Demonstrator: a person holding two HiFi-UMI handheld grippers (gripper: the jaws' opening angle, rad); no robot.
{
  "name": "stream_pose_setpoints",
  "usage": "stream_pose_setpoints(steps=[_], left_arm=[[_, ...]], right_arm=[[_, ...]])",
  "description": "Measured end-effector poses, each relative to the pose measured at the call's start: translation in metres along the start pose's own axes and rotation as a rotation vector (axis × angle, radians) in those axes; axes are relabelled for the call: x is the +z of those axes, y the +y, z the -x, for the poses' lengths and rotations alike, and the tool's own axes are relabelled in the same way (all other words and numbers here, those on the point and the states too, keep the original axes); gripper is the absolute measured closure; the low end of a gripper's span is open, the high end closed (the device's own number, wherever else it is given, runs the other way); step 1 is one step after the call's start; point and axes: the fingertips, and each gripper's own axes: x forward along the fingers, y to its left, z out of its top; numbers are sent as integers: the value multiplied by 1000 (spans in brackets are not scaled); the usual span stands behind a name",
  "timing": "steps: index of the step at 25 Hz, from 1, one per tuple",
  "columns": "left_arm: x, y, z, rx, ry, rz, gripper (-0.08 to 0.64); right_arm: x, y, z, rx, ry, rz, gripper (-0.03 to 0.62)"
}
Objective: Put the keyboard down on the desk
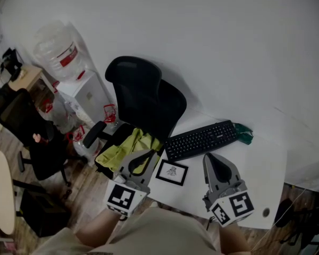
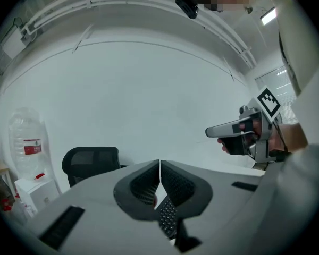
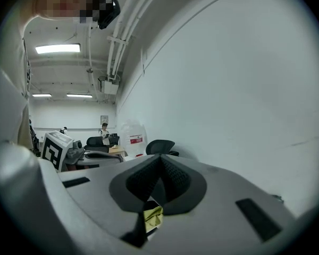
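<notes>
— What do we see from the head view?
— The keyboard (image 1: 202, 139) lies flat on the white desk (image 1: 268, 169), ahead of both grippers and touched by neither. The left gripper (image 1: 150, 154) has its tip just beside the keyboard's left end. The right gripper (image 1: 209, 158) stops just short of its near edge. A small framed card (image 1: 171, 172) lies between the two grippers, and a green thing (image 1: 244, 134) touches the keyboard's far right end.
— And beyond the left gripper?
— We see a black office chair (image 1: 146, 97), with a yellow-green cloth (image 1: 130, 143) on its seat just left of that gripper's tip.
— What do we read in the left gripper view?
— Its jaws are pressed together, tip to tip, with nothing between them. Through the gap below the tips we make out keys, so the keyboard lies just ahead and beneath. The right gripper hangs off to the right, higher up.
— And the right gripper view?
— There too the jaws meet and pinch nothing. Below them we see a scrap of yellow-green, the cloth as far as we can tell. The left gripper's marker cube (image 3: 56, 149) shows to the left, and the chair stands ahead against the white wall (image 3: 244, 89)
</notes>
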Motion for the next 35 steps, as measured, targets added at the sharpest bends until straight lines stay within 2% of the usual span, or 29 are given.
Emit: stream_pose_setpoints(steps=[6,12,35], left_arm=[[-1,-7,-6,-37,10,26,534],[4,-15,-12,-55,3,18,534],[2,-28,-9,-53,38,6,534]], right_arm=[[-7,1,-4,28,13,-27,568],[-7,-3,2,10,14,56,568],[-1,-19,14,7,-7,40,568]])
